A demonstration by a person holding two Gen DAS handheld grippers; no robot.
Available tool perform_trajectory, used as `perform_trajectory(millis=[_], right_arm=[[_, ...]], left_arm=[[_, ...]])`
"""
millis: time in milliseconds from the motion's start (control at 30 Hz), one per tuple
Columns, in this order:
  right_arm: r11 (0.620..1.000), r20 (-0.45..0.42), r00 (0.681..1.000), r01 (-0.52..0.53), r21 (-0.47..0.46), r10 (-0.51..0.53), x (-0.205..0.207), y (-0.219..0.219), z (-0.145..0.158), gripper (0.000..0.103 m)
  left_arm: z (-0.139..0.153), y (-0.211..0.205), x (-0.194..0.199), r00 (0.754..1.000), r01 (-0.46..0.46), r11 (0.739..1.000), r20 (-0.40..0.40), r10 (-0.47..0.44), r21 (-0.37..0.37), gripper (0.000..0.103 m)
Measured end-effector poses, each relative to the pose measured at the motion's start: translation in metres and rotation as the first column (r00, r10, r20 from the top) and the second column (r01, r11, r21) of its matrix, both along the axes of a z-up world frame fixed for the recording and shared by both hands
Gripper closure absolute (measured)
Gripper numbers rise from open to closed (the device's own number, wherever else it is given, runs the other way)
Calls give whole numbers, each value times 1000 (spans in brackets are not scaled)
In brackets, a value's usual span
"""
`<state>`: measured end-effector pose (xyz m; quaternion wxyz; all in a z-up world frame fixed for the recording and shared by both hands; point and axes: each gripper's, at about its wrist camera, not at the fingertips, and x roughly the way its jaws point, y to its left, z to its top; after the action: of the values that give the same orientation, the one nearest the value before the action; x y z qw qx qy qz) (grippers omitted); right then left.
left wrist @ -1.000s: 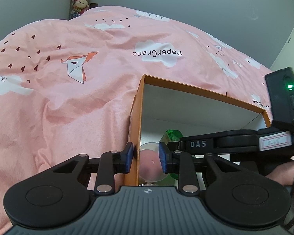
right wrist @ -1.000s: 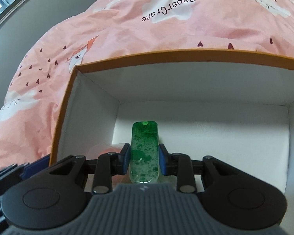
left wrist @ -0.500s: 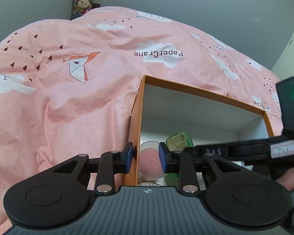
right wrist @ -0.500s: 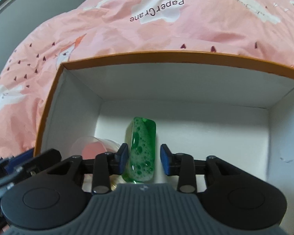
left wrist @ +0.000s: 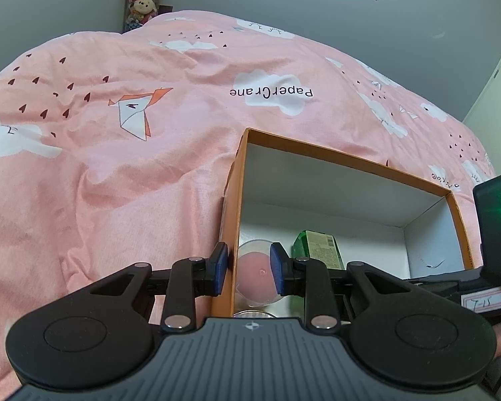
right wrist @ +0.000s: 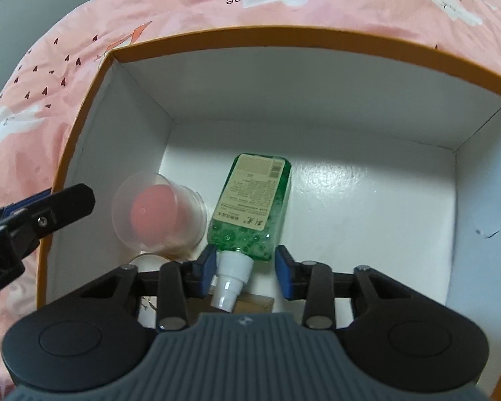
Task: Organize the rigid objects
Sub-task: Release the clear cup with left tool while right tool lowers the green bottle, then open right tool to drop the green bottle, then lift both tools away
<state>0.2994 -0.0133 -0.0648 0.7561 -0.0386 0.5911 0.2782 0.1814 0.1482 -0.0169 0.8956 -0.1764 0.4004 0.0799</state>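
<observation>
An open box (right wrist: 83,123) with orange rim and white inside sits on a pink bedspread (left wrist: 117,167) printed with clouds and paper cranes. At the box's left wall, the left gripper (left wrist: 247,269) tilts downward over the rim: one blue pad lies outside the orange wall and the other inside, the wall standing between them; whether the pads press on the wall cannot be told. In the right wrist view its black finger juts in over the same left edge.

Just inside that wall, in the near-left corner of the box floor, lies a clear plastic cup (right wrist: 157,215) on its side with a pink ball inside. Touching its right side lies a green bottle (right wrist: 252,207), flat on the floor with its label up and its white cap (right wrist: 232,274) toward the near wall.

The right gripper (right wrist: 245,272) points steeply down into the box, pads spread on either side of the cap without touching it. Nothing is pinched. The floor toward the right wall is bare white.
</observation>
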Motion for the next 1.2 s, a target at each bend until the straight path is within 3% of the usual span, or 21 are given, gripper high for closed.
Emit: perform_trajectory(millis=[333,533,833,1200], right_arm=[[995,-46,999,-18,100,23,9,4,-4,66],[996,-7,997,-75,44,76,4,4,-3,66],[996,-10,1000,-6,85,7,18,1,-3,66],[997,-17,999,-27,75,28,16,14,-12,70]], left_arm=[[0,3,0,1000,-3,1000,1,3,-8,75],[-1,3,0,1000,-4,1000,0,4,-12,75],[0,4,0,1000,-11,1000,0,11,-25,77],[1,5,-1,1000,-15,1000,-2,15,-18,77]])
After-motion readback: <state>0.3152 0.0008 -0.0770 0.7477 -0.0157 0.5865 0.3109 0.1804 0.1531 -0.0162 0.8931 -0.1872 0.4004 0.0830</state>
